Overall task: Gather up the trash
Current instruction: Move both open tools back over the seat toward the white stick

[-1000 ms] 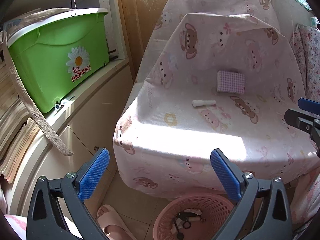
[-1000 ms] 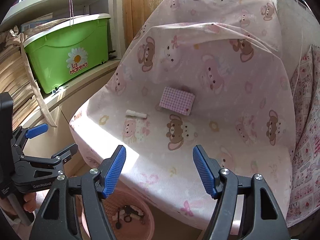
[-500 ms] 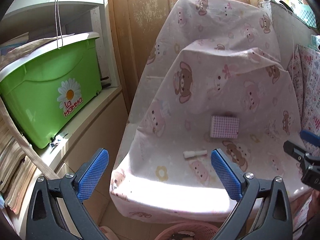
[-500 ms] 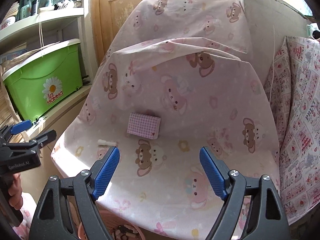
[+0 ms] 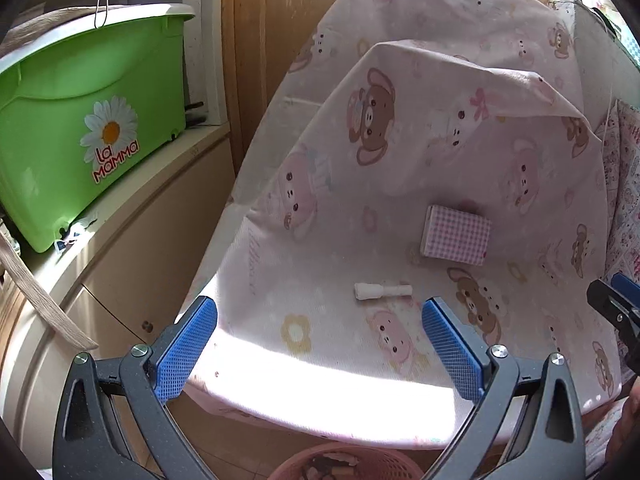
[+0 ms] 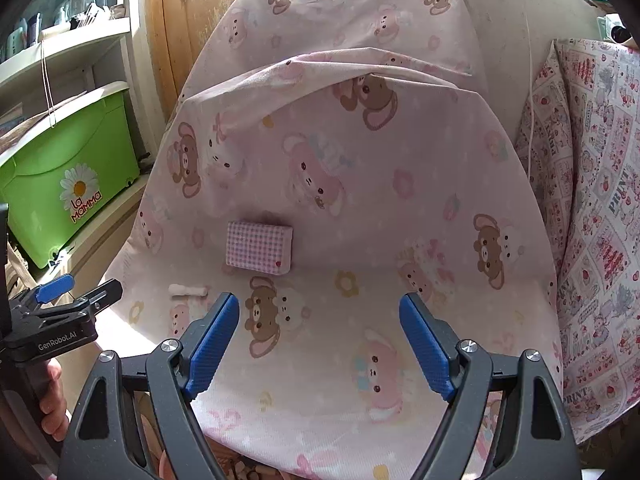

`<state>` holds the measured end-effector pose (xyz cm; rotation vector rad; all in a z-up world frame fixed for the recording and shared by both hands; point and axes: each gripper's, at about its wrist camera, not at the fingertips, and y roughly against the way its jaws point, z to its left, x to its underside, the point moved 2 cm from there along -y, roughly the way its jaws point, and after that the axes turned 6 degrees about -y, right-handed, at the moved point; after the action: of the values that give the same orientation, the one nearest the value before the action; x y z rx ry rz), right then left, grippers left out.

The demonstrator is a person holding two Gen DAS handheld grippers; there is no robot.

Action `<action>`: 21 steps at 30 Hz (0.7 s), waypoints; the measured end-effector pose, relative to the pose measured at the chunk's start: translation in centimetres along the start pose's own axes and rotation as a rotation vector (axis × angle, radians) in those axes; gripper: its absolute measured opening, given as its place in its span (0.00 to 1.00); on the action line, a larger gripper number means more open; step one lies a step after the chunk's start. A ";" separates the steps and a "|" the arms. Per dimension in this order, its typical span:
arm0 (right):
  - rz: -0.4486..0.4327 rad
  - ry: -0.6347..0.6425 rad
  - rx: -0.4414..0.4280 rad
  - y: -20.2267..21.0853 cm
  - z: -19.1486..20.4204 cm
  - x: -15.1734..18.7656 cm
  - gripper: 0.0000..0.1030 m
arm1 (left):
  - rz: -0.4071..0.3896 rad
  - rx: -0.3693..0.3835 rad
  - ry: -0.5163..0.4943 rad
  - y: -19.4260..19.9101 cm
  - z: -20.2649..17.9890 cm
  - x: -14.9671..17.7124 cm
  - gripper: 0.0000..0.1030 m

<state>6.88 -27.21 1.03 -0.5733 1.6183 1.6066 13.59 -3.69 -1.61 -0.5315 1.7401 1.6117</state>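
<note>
Lying on the pink bear-print cover [image 5: 400, 184], a small white roll [image 5: 382, 291] and checked packet [image 5: 456, 236] face both grippers, left gripper [image 5: 320, 344] and right gripper [image 6: 320, 340], fingers apart.

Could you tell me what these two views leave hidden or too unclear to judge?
- Pink basket: left wrist view, cut off by the bottom edge; its contents are unreadable.
- Small white roll: too small in either view to identify.
- Checked box: whether empty or full cannot be seen.
- Right claw: left wrist view, cut by the right edge.
- What the pink cloth covers: hidden.
</note>
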 end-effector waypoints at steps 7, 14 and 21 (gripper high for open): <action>0.006 -0.036 -0.003 -0.3 -0.2 -0.3 0.82 | 0.005 0.001 -0.034 -0.6 -1.4 -0.1 0.99; 0.005 -0.045 0.017 -0.4 -0.6 -0.5 0.82 | 0.011 0.010 -0.040 -1.0 -2.2 0.0 0.99; 0.010 -0.042 0.045 -0.5 -1.3 -0.2 0.82 | 0.045 0.021 -0.063 -2.2 -3.2 0.8 0.99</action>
<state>7.16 -28.53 0.79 -0.5058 1.6243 1.5756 13.95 -7.00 -3.77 -0.4303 1.7317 1.6227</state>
